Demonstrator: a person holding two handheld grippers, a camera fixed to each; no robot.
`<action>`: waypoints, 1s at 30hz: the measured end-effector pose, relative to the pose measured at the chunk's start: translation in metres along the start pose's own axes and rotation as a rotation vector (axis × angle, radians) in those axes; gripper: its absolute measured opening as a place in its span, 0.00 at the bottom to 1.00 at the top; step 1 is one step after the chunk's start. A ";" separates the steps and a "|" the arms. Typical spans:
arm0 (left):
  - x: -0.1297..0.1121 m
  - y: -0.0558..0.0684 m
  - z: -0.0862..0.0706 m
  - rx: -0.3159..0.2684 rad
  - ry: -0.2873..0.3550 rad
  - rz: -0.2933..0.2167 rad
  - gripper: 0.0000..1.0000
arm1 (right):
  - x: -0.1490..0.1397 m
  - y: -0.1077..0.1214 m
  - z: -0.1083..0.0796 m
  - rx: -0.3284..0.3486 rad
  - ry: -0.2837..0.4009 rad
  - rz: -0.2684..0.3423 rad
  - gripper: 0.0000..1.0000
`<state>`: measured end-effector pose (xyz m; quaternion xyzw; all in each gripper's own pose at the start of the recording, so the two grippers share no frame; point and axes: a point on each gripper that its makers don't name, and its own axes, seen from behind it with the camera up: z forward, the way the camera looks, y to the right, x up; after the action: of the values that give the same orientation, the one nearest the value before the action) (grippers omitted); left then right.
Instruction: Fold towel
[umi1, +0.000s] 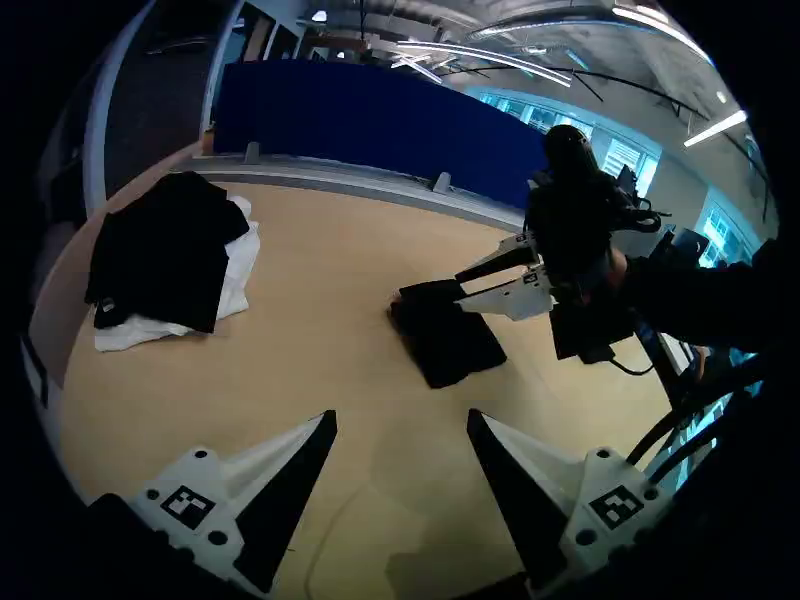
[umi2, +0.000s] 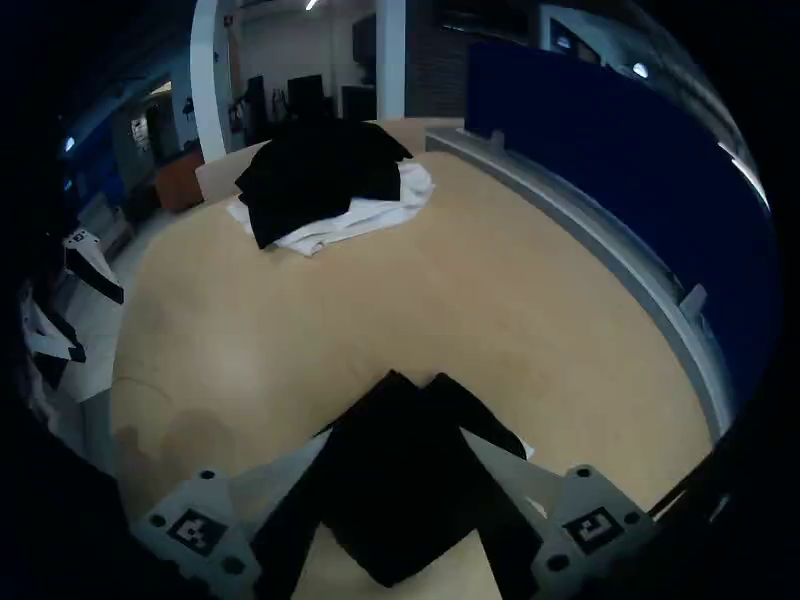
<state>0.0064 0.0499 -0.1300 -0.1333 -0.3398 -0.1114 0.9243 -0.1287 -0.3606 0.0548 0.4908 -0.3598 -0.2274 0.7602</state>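
Status check on the fold. Black towel (umi2: 400, 505) lies on the table (umi1: 330, 260) as a compact, roughly rectangular packet, layers stacked, so I judge this one folded or very close to it. In the right gripper view one corner looks a bit uneven, with a second layer peeking out past the top edge. Could need a tidy, but I can't tell for sure from here.

Right gripper (umi2: 395, 438) sits right over that packet. Jaws are spread, one finger on each side of the cloth, and I see no pinch on it. In the left gripper view its tips are at the near edge of the towel, close to the surface. Whether they touch the fabric I can't say.

Left gripper (umi1: 400, 420) is well apart from the towel, jaws wide, nothing between them, just bare tabletop below.

Pile (umi1: 165, 255) at the far end of the table: crumpled black cloth on top of white cloth, unfolded, well away from both grippers. If those count as part of the job, most of the work is ahead. Blue partition (umi1: 380, 120) runs along the table's far edge, no conflict.

My read: the current towel needs, at most, a release and a final square-up. The next item would come from the pile.
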 end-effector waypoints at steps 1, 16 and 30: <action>0.001 0.000 0.000 0.000 0.000 0.000 0.97 | -0.002 0.000 -0.001 -0.002 -0.001 0.000 0.83; 0.004 0.000 -0.001 0.004 0.001 0.005 0.97 | -0.083 -0.004 -0.025 -0.032 -0.069 0.033 0.96; 0.005 0.000 -0.004 0.012 0.001 0.021 0.97 | -0.133 -0.008 -0.031 -0.043 -0.113 0.040 0.83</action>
<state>0.0124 0.0484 -0.1292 -0.1313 -0.3388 -0.0999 0.9263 -0.1890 -0.2531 -0.0037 0.4534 -0.4069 -0.2469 0.7536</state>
